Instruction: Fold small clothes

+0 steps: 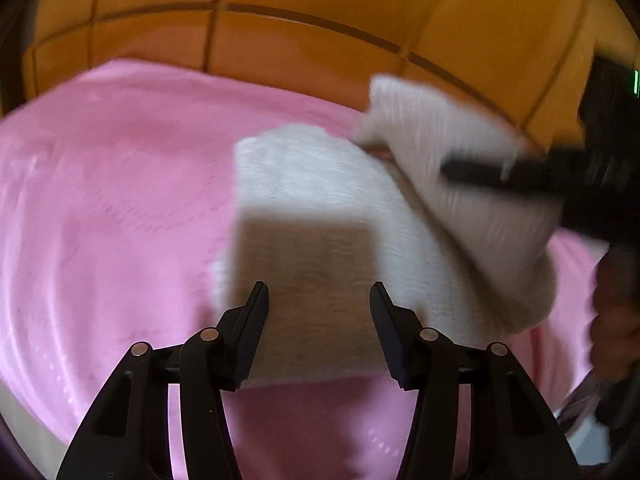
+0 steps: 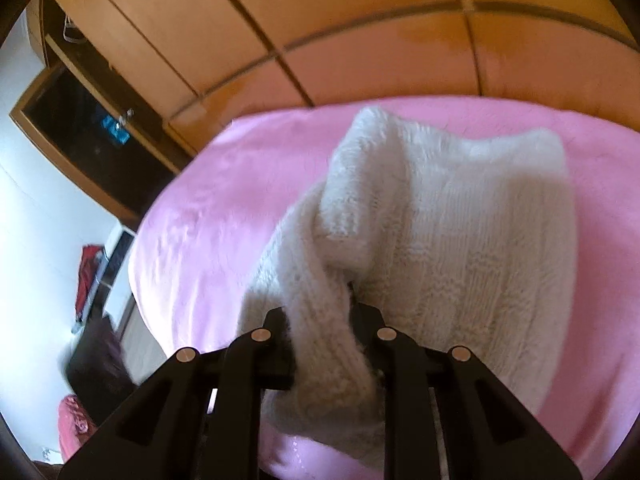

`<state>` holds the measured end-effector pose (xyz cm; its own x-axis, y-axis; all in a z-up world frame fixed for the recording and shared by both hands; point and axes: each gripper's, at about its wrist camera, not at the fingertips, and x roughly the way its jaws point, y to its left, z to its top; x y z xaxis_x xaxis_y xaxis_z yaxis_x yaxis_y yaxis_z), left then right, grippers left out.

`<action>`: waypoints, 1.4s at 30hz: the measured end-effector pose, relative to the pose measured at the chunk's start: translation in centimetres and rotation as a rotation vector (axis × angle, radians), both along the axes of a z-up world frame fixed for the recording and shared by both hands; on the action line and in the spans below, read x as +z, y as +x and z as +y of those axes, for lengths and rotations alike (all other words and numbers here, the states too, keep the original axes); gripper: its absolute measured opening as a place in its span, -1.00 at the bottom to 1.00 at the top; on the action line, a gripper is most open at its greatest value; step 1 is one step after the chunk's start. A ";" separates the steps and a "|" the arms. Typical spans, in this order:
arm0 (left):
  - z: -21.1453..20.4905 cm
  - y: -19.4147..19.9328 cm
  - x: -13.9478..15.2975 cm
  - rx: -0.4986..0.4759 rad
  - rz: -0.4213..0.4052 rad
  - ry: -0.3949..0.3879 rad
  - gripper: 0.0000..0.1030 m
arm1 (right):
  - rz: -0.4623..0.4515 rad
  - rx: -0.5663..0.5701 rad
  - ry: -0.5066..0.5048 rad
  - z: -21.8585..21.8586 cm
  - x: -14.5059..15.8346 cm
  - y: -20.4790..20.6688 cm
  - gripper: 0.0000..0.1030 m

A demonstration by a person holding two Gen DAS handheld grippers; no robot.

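Note:
A white knitted garment (image 1: 320, 184) lies on the pink blanket (image 1: 120, 184). My left gripper (image 1: 318, 300) hovers open just above the garment's near part, casting a shadow on it, with nothing pinched between its fingers. In the left wrist view, my right gripper (image 1: 520, 172) comes in blurred from the right, lifting one flap of the garment (image 1: 440, 148) over the rest. In the right wrist view, that gripper (image 2: 320, 316) is shut on a bunched fold of the white knitted garment (image 2: 460, 240), which drapes between its fingers.
The pink blanket (image 2: 208, 208) covers a bed. Orange wooden wardrobe doors (image 1: 300, 40) stand behind it. At the left of the right wrist view are a dark open shelf (image 2: 88, 136), a red item (image 2: 86, 276) and a dark bag (image 2: 96, 364) beside the bed. A hand (image 1: 616, 312) shows at the right edge.

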<state>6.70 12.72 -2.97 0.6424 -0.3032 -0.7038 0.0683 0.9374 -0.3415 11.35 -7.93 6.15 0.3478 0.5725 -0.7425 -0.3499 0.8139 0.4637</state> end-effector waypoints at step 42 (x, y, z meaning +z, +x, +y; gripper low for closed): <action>1.4 8.4 5.4 -0.071 0.019 -0.272 -0.65 | -0.195 0.008 -0.065 -4.2 -0.9 -6.2 0.38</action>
